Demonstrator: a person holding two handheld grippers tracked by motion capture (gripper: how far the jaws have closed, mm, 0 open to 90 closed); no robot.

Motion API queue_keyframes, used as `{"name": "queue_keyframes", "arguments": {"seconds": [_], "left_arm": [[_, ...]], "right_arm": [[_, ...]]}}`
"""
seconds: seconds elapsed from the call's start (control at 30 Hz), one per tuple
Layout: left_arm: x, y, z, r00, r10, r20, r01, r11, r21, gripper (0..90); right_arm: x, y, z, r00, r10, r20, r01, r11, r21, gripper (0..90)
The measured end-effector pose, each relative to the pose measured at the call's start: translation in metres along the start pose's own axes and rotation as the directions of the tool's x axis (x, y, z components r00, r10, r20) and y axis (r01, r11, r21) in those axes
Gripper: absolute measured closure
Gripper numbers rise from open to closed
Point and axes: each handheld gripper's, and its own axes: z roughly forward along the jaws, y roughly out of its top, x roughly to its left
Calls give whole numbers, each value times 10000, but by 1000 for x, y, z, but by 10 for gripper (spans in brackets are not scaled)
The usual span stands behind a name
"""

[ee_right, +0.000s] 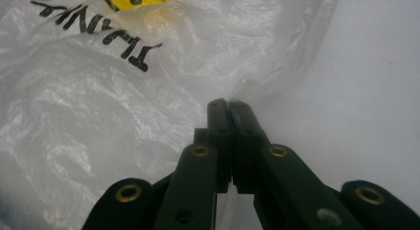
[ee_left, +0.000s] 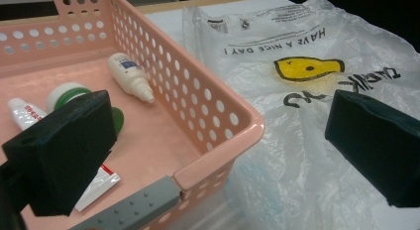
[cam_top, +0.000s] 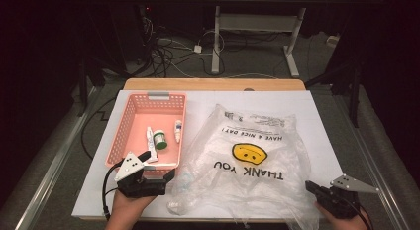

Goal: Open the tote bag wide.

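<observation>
On the table the basket lies left of the plastic bag, their near edges just beside each other; in the basket a tube, a jar and a small bottle lie side by side.

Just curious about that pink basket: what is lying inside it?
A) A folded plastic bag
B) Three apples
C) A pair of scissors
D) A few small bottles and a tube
D: the pink basket holds a small white bottle, a green-capped jar and a tube.
</observation>
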Motion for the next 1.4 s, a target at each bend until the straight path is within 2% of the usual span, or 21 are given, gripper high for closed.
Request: {"name": "queue_keyframes", "arguments": {"seconds": [0.07,0.1,0.13,0.23,0.3,0.33,0.47,0.53,0.57,0.63,0.73,0.83,0.9,1.0,1.13,1.17,1.23,1.27,1.33,1.4], "left_arm": [[0,-1,0,10000,23,26,-23,9999,154,0],[-1,-2,-1,9999,90,-63,-89,9998,193,0],[-2,-2,-2,9996,193,-207,-189,9996,217,0],[-2,-2,-2,9992,230,-335,-218,9991,364,0],[-2,-2,-3,9992,269,-278,-258,9988,405,0],[-2,-1,-4,9992,327,-237,-317,9985,437,0],[-6,0,-2,9985,542,-52,-539,9972,521,0],[-9,0,-1,9983,584,-35,-580,9956,740,0],[-9,1,-1,9984,557,79,-561,9951,813,0],[-10,1,-1,9981,550,262,-570,9951,803,0],[-9,0,-2,9978,659,83,-663,9954,687,0],[-4,0,-3,9991,347,245,-361,9974,622,0],[-2,0,-4,9993,222,287,-239,9979,601,0],[1,2,-7,9993,35,380,-54,9988,488,0],[3,2,-9,9995,4,305,-15,9993,362,0],[3,1,-9,9996,-10,294,-1,9993,370,0],[4,1,-8,9995,11,326,-24,9992,387,0],[4,0,-7,9995,50,316,-61,9993,376,0],[3,0,-7,9995,100,298,-110,9993,353,0],[3,0,-6,9995,106,307,-117,9993,359,0]], "right_arm": [[3,-4,-4,9999,-114,-116,114,9999,20,788],[3,-4,-4,9999,-114,-116,114,9999,20,788],[4,-1,-11,9995,-304,-8,304,9992,-262,692],[0,8,-19,9997,-247,-34,244,9959,-867,575],[-3,12,-21,9996,-255,-82,245,9943,-1039,551],[-9,21,-21,9997,-234,-45,226,9914,-1292,516],[-18,35,-15,10000,-72,5,72,9882,-1532,460],[-26,48,-3,9995,-188,269,227,9884,-1503,450],[-37,59,10,9995,-136,272,176,9883,-1514,456],[-41,64,15,9996,-75,275,115,9887,-1495,453],[-55,81,39,9990,220,401,-156,9882,-1527,422],[-66,95,61,9973,675,283,-626,9868,-1496,392],[-71,106,74,9963,796,316,-744,9872,-1408,362],[-76,121,92,9952,974,119,-955,9894,-1095,326],[-84,134,115,9937,1078,295,-1062,9930,-519,195],[-87,134,121,9924,1206,260,-1198,9924,-296,162],[-92,131,131,9917,1281,112,-1282,9917,71,157],[-94,127,139,9928,1200,21,-1200,9915,500,157],[-93,126,142,9930,1177,-55,-1171,9912,617,160],[-89,123,147,9959,878,-211,-854,9918,946,176]]}}
